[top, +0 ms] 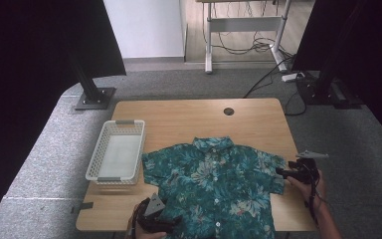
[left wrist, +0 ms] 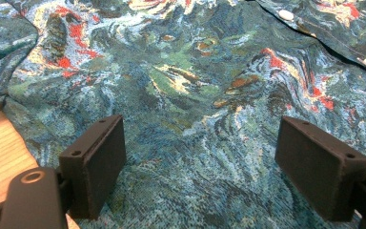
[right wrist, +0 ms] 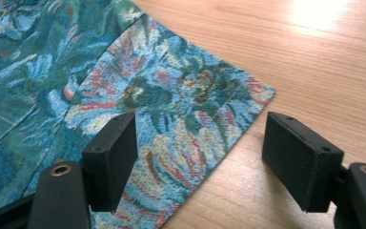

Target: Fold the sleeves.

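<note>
The floral shirt (top: 214,186) lies flat and buttoned on the desk (top: 189,117) just right of the white basket (top: 116,151), no fold made yet, left tongs (left wrist: 200,167) released over its hem, right tongs (right wrist: 200,162) released astride its sleeve.

You're working in a lab-like recording space: black curtains (top: 40,40) flank a lone wooden surface (top: 189,119) on grey carpet (top: 40,164), with cables (top: 258,45) strewn under a bare desk frame (top: 243,25) behind.

Shirt (top: 214,184) hem past high view's bottom edge
</note>
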